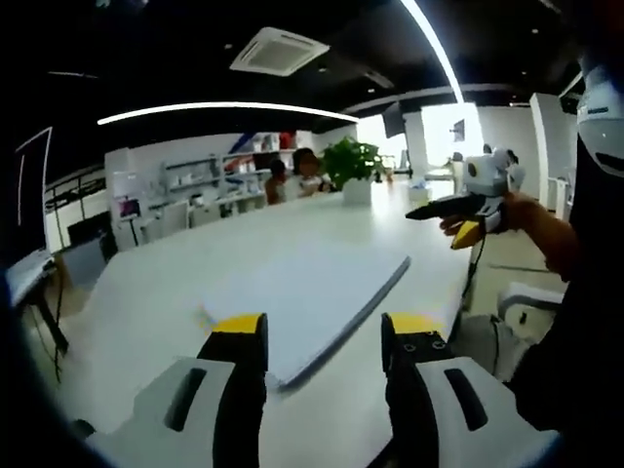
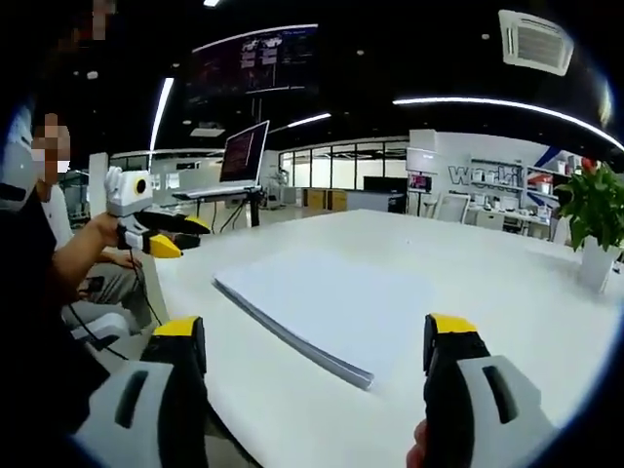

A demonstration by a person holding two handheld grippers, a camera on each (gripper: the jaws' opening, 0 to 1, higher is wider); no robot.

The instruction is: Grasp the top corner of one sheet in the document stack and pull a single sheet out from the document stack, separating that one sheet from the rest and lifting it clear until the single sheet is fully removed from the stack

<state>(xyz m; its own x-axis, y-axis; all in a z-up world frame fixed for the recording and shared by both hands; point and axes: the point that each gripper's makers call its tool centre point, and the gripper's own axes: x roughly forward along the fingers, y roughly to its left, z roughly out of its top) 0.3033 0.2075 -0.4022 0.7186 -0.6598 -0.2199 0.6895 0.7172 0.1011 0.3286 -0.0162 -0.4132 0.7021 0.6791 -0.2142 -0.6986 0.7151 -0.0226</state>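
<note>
document stack (image 1: 312,292) flat on table (image 1: 146,302) | both hand-held grippers apart, jaws spread

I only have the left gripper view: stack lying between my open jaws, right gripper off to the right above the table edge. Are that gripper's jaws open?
Observer: Yes. In the right gripper view the right gripper has its jaws spread wide, nothing between them.
Operator: What is the document stack like from its side?
Observer: The document stack lies flat on the white table, and its near corner points at the gap between those jaws, untouched.
Operator: Anything behind me?
Observer: An open laptop on a raised stand beyond the table's far end.
Operator: And my left gripper from there?
Observer: The left gripper is held above the table's edge, short of the stack.
</note>
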